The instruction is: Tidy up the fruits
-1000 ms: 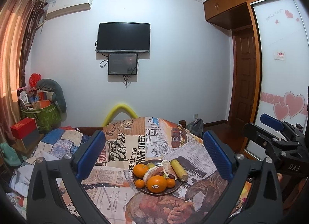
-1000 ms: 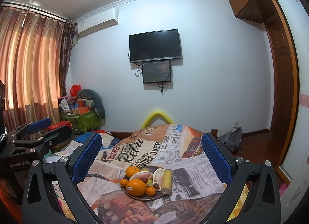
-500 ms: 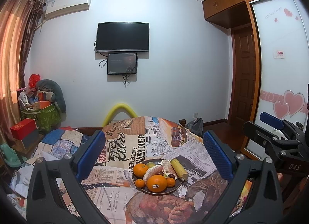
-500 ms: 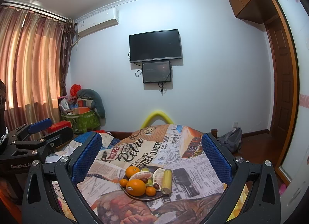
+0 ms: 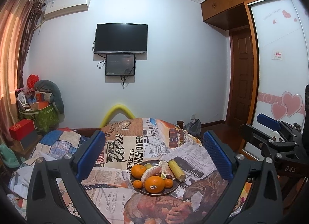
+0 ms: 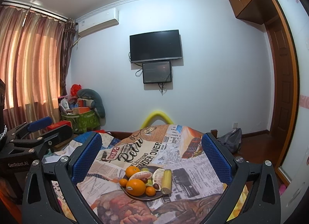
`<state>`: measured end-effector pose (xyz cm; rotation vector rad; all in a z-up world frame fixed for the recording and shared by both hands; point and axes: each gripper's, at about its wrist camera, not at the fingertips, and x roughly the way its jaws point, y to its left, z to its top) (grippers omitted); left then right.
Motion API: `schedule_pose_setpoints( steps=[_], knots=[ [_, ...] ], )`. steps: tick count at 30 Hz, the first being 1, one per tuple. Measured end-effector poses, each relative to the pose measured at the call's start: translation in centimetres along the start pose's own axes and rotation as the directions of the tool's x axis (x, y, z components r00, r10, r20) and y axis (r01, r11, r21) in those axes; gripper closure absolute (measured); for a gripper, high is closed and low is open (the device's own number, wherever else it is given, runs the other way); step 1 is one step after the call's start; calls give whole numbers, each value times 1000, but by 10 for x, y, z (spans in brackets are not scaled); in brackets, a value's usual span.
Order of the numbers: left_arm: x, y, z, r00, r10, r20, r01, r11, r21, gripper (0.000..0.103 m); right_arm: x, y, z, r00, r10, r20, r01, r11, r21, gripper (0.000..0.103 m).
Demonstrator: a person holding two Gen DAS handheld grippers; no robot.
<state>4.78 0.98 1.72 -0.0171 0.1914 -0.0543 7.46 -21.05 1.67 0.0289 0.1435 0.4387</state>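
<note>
A dark plate (image 5: 170,190) (image 6: 135,197) heaped with fruit sits on a table covered with a newspaper-print cloth (image 5: 135,146). It holds a large labelled orange (image 5: 154,184) (image 6: 135,187), another orange (image 5: 138,171), small tangerines (image 5: 138,184), peeled pomelo segments (image 5: 151,171) (image 6: 141,175), a piece of corn (image 5: 176,169) (image 6: 166,180) and dark dates (image 5: 169,176). My left gripper (image 5: 154,156) is open and empty above the plate. My right gripper (image 6: 151,157) is open and empty too. Each gripper shows at the edge of the other's view.
The bed beside the table holds a patchwork quilt (image 5: 58,142). A green basket of clutter (image 5: 38,115) and a red box (image 5: 21,129) stand at the left wall. A yellow foam arch (image 5: 117,111) rises behind the table. A bag (image 6: 229,140) lies on the floor by the door.
</note>
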Motion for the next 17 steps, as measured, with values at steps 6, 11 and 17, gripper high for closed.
schedule_pose_setpoints(
  steps=[6, 11, 17],
  knots=[
    [1, 0, -1, 1000, 1, -6, -1, 1000, 2, 0, -1, -1, 1, 1000, 3, 3, -3, 1000, 2, 0],
    [1, -1, -1, 1000, -3, -9, 3, 1000, 3, 0, -1, 0, 2, 1000, 1, 3, -1, 1000, -1, 0],
    [4, 0, -2, 1000, -10, -16, 10, 1000, -4, 0, -1, -1, 3, 1000, 2, 2, -2, 1000, 1, 0]
  ],
)
